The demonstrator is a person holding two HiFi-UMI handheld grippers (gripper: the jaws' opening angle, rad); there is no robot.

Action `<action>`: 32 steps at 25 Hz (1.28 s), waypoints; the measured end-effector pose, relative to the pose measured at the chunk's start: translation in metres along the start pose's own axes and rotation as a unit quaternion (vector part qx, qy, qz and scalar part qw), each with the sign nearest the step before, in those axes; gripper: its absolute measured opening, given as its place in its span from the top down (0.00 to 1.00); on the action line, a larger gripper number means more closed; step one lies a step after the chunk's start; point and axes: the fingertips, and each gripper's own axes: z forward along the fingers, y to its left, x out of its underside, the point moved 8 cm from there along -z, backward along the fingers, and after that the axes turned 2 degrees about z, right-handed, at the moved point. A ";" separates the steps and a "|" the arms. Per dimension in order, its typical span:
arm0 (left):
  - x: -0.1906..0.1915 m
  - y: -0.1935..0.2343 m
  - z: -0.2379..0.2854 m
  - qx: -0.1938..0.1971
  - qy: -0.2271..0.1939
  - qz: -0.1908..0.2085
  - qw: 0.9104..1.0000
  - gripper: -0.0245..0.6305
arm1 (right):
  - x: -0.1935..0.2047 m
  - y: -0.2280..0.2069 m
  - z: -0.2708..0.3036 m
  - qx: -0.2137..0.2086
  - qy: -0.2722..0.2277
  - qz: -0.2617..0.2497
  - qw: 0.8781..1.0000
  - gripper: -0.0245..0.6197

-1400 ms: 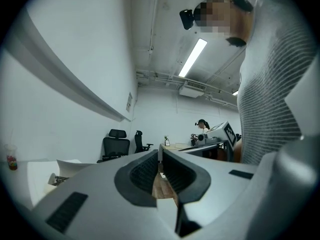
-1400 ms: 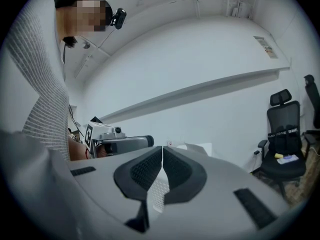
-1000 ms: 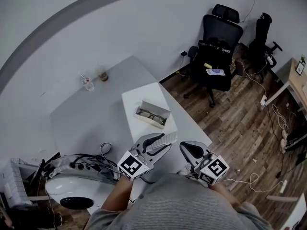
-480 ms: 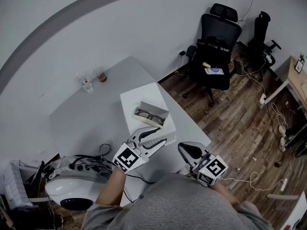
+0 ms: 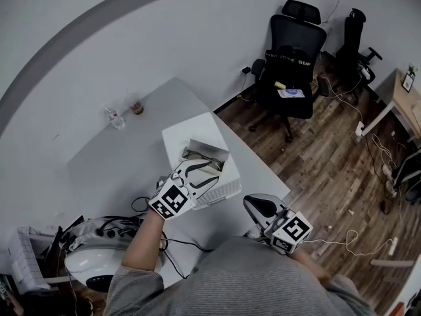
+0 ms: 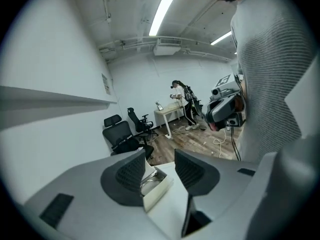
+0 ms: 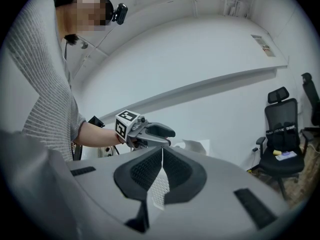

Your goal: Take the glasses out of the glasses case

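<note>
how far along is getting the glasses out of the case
Done: the glasses case lies open on the white box. In hand: the left gripper hovers at the case, jaws apart, gripping nothing. Left: the glasses lie inside the case, not yet gripped or lifted out. The right gripper is shut, back near the person's body.

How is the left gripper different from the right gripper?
The left gripper has its jaws apart; the right gripper has them together. The left gripper reaches toward the glasses case; the right gripper sits back by the person's body. Both are the same grey two-jaw tool.
</note>
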 end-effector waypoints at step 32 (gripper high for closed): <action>0.026 0.033 0.064 0.101 0.297 0.301 0.901 0.70 | 0.008 0.004 0.001 -0.017 0.013 -0.011 1.000 0.94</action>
